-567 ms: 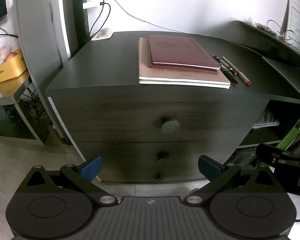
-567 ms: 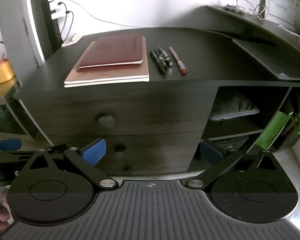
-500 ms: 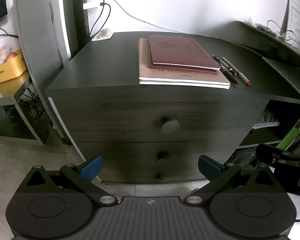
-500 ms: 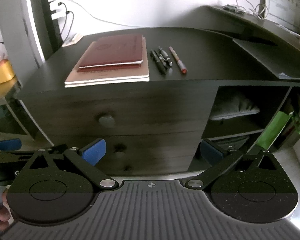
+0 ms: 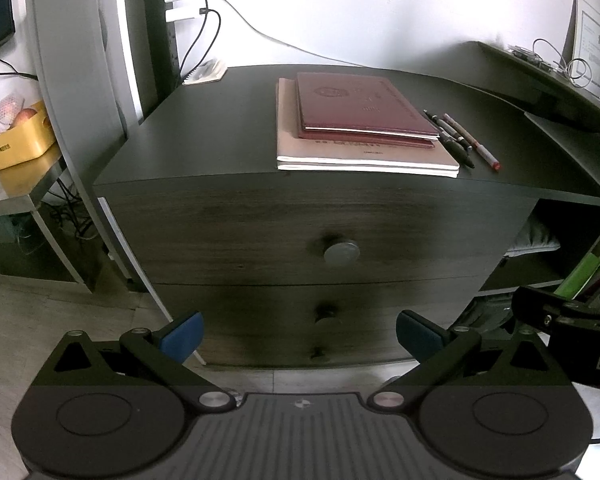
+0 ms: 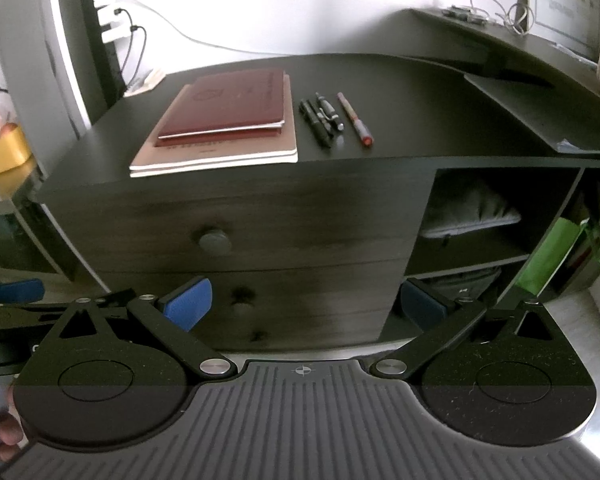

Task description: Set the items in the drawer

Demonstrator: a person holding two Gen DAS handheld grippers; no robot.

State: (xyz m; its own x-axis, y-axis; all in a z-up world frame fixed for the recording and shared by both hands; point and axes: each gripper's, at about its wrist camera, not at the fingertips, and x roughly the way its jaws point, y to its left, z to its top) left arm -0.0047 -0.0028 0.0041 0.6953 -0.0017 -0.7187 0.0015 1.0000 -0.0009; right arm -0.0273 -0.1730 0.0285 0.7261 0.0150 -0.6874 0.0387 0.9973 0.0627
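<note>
Left hand-held gripper (image 5: 298, 334): spread wide, holding nothing, hanging in front of the lower drawers, well short of the cabinet.
Right hand-held gripper (image 6: 304, 300): also spread wide and empty, in front of the cabinet; its body shows at the right edge of the left wrist view.
Top drawer (image 5: 260, 236): closed, with a round grey knob (image 5: 341, 252) a little right of the middle of its front.
Lower drawers (image 5: 284, 320): closed, with small dark knobs.
Notebooks (image 5: 360, 128): a stack on the counter (image 5: 212, 136), reaching its front edge; two maroon covers on top, wider tan ones beneath.
Pens (image 5: 452, 140): several dark pens lying side by side just right of the stack, pointing toward the front edge.
Red-tipped pen (image 5: 476, 144): rightmost, just beside the dark ones, its tip toward the front edge.
Open shelves (image 6: 480, 232): right of the drawers, holding a grey folded item; a green object stands further right.
Yellow bin (image 5: 18, 140): on a metal table left of the cabinet.
</note>
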